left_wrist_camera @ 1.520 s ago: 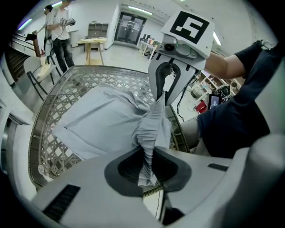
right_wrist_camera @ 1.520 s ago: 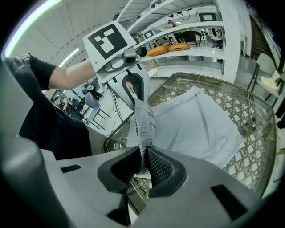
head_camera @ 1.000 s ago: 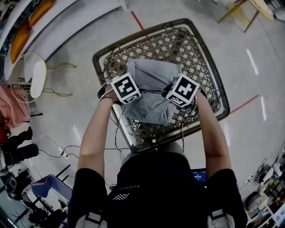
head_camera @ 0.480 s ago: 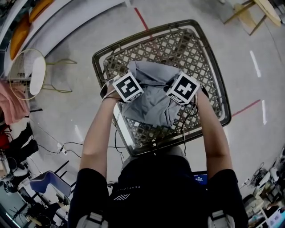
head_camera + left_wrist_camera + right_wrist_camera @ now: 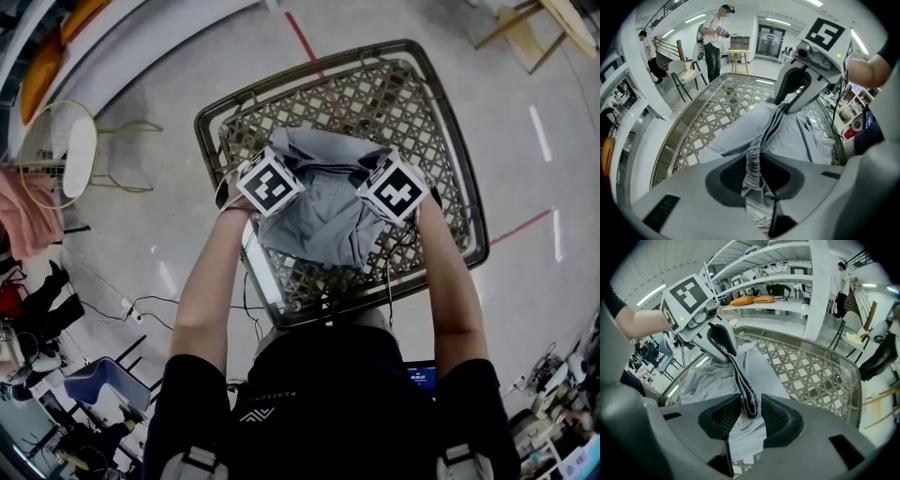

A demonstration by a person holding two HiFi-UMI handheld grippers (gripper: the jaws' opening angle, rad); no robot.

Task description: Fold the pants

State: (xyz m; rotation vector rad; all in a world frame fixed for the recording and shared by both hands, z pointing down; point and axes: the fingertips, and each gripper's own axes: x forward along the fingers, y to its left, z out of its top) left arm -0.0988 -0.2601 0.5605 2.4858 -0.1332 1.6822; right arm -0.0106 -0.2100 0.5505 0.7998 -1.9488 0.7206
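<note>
Grey pants (image 5: pixel 323 220) lie bunched on the woven lattice table (image 5: pixel 211 122). My left gripper (image 5: pixel 272 192) and right gripper (image 5: pixel 389 192) point steeply down at them, side by side, with the elastic waistband (image 5: pixel 757 150) stretched between the two. In the left gripper view the band fills the gap of my left gripper (image 5: pixel 752 164); its jaws are opening and the cloth still touches both pads. In the right gripper view the waistband (image 5: pixel 745 390) hangs loose between the pads of my right gripper (image 5: pixel 750 411), whose jaws are opening, with gaps on both sides.
A gold wire chair (image 5: pixel 80 164) with a white seat stands left of the table. Cables (image 5: pixel 141 314) trail over the floor near my feet. A wooden stand (image 5: pixel 525 23) is at the far right. A person (image 5: pixel 715 37) stands beyond the table, near white shelves (image 5: pixel 759 282).
Both grippers have shifted a little with the waistband and now stand slightly farther apart. The pants lie more settled on the lattice.
</note>
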